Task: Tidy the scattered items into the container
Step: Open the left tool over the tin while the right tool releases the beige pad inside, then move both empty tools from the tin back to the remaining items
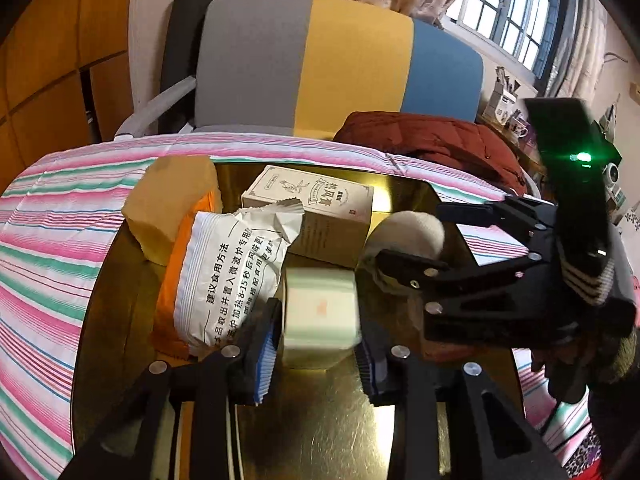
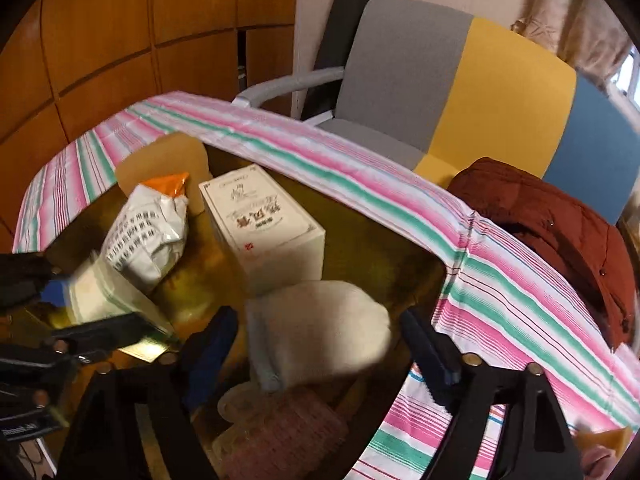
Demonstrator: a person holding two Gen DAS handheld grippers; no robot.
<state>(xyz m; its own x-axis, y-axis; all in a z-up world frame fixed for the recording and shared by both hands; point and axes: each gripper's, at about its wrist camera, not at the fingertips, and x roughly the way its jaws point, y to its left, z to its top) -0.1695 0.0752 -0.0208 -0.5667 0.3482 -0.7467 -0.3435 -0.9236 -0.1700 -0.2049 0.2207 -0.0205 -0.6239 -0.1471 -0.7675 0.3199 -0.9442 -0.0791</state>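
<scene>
A gold-lined container (image 1: 328, 420) sits on a striped cloth. In it lie a yellow sponge (image 1: 176, 200), a white and orange snack bag (image 1: 228, 276) and a beige box (image 1: 316, 208). A pale green tissue pack (image 1: 320, 312), blurred, sits between the blue pads of my left gripper (image 1: 320, 318), which stands open just off its sides. My right gripper (image 2: 318, 314) is open wide over the container (image 2: 360, 240), with a blurred white rolled cloth (image 2: 320, 332) loose between its fingers. A pink woven item (image 2: 280, 432) lies below it. The left gripper (image 2: 92, 308) shows at the left edge.
A pink, green and white striped cloth (image 1: 48, 248) surrounds the container. Behind stand a grey, yellow and blue chair (image 1: 340, 68) and a dark red jacket (image 1: 432, 136). Wooden cabinets (image 2: 100, 40) lie to the left. A yellow item (image 2: 604, 440) lies on the cloth at lower right.
</scene>
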